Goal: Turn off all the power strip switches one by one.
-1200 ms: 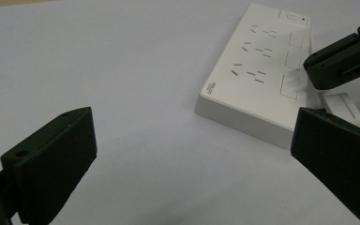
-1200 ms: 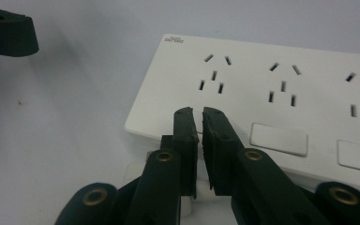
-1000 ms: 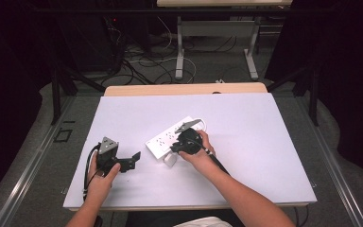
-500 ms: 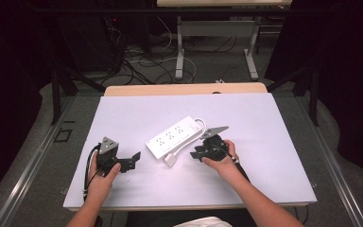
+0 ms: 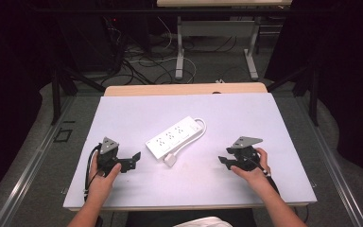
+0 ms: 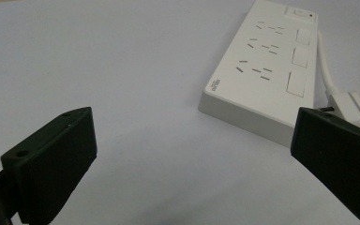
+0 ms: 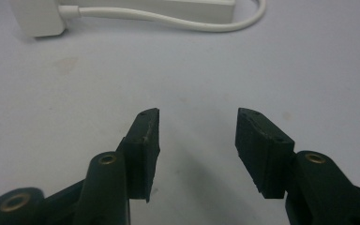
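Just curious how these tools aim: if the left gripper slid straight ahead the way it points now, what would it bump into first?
Probably the white power strip: the left gripper points across bare table toward its near end, jaws wide open with nothing between them. The plug lies just beside that end, so depth leaves some doubt.

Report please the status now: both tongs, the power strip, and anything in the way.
Left tongs open, empty. Right tongs empty, jaws just been opening, apart from power strip. Strip flat on table, plug beside it. Nothing in the way.
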A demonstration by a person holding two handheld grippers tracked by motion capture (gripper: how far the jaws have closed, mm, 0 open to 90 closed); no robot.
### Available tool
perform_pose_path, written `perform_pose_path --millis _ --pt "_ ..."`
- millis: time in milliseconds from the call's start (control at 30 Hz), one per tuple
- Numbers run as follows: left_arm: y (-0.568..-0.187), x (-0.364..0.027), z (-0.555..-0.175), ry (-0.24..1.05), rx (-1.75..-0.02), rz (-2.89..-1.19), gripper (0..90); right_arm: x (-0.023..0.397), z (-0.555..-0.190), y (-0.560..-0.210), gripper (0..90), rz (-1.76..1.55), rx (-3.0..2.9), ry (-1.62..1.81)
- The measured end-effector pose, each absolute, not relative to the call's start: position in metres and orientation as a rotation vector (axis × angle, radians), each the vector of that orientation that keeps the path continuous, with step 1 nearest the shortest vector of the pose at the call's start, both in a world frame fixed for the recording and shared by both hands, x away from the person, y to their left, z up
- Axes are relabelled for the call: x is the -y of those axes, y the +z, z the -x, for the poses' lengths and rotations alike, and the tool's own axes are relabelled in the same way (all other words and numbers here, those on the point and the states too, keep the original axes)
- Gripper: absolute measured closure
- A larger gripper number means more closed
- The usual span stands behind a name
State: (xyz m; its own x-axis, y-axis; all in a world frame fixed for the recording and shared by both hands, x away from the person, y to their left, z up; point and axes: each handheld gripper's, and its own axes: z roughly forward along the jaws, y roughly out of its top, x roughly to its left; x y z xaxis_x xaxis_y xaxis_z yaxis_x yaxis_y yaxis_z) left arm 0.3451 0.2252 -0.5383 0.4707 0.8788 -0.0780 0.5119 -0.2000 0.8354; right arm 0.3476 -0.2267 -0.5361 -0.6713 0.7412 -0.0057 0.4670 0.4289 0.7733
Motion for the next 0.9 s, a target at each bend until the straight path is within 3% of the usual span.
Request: perform_pose_path --millis 167,467,600,700,900 --pt "-0.539 -0.225 -0.345 0.535 -1.17 -1.861 0.6 0.252 -0.337 -0.53 42.0 -1.131 -2.26 1.138" --pt "-0.539 -0.225 -0.346 0.538 -1.155 -1.869 0.6 0.286 -0.335 -0.528 16.7 -1.297 -2.121 1.144" --pt "-0.539 -0.224 -0.346 0.525 -1.156 -1.872 0.6 0.297 -0.339 -0.532 11.9 -1.355 -2.039 1.136" --pt "-0.538 -0.224 -0.346 0.532 -1.15 -1.879 0.7 0.306 -0.342 -0.538 0.0 -1.386 -2.009 1.111" --pt "-0.538 -0.225 -0.346 0.522 -1.148 -1.886 0.6 0.318 -0.345 -0.547 0.0 -1.469 -1.966 1.061"
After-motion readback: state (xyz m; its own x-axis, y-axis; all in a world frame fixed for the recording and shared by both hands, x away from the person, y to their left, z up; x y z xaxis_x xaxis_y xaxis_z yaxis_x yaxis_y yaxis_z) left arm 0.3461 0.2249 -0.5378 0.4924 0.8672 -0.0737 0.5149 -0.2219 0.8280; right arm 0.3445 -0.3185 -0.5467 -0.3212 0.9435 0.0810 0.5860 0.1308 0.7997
